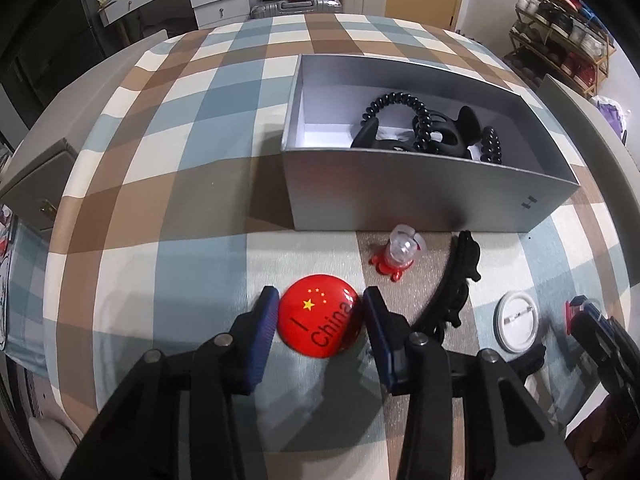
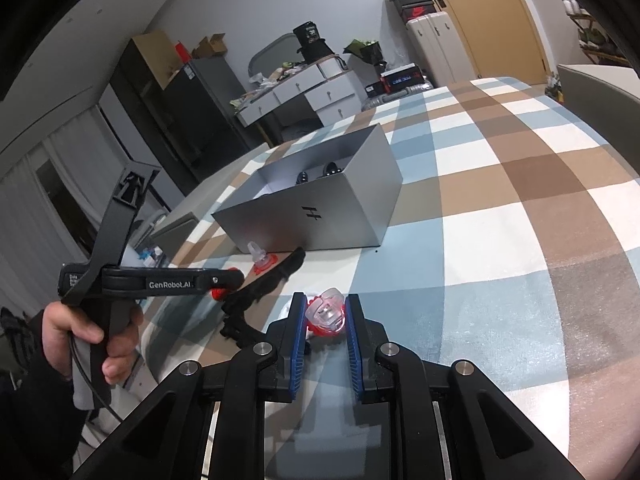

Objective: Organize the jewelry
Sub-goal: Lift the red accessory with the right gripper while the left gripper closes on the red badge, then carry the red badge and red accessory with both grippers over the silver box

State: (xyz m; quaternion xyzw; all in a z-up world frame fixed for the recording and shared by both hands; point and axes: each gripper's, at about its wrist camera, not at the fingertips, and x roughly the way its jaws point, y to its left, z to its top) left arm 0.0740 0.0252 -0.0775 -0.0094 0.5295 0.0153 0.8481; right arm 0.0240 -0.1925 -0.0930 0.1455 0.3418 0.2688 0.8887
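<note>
A red round "I China" badge lies on the checked tablecloth between the fingers of my left gripper, which close on its two sides. My right gripper is shut on a clear-and-red hair clip. The same kind of clip lies near the silver box, which holds black spiral hair ties and a black claw clip. A black comb-like hairband and a white badge lying face down lie on the cloth.
The box stands mid-table in the right wrist view. The left gripper's handle and the hand show at left there. Grey chairs, drawers, suitcases and a shoe rack surround the table.
</note>
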